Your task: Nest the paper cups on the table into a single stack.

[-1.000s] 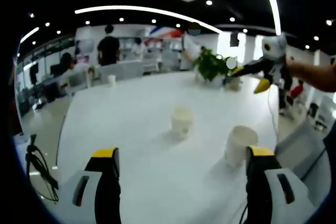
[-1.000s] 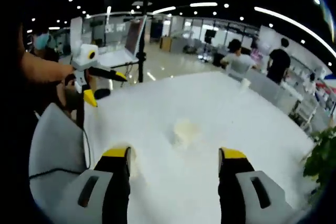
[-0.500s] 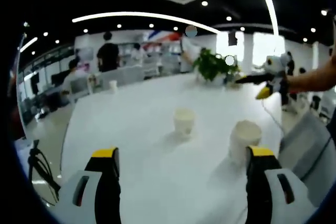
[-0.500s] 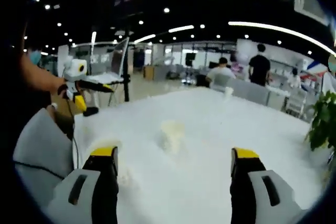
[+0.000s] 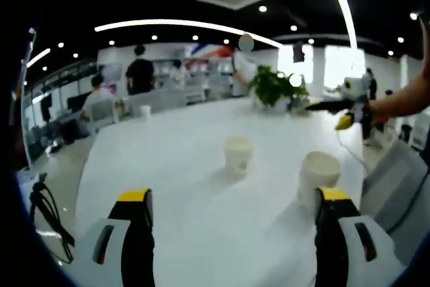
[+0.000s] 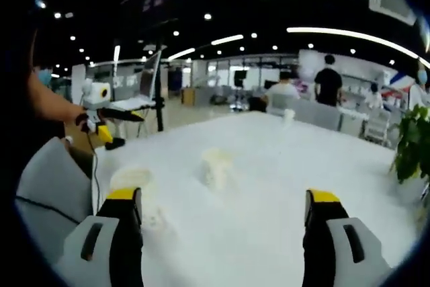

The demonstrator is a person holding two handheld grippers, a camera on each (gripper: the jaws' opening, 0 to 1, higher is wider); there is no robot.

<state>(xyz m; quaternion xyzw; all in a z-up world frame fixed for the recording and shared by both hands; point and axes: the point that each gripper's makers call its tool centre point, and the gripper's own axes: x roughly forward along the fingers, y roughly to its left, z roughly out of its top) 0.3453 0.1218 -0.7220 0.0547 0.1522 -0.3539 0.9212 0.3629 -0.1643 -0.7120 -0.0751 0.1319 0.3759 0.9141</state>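
Paper cups (image 5: 238,154), white, upright, apart on white table (image 5: 175,139).

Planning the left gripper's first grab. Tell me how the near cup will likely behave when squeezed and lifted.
The near cup looks like thin white paper, so it is probably very light and may crush under a hard squeeze. It stands upright with its mouth open, apparently empty, so a sideways nudge could tip it. The left gripper is open wide enough to straddle it.

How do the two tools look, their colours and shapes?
Each tool has two black jaws with yellow tips, rising from pale grey housings with a dark slot. This holds for the left tool and the right tool. A thin cable hangs from the right tool as seen in the left gripper view.
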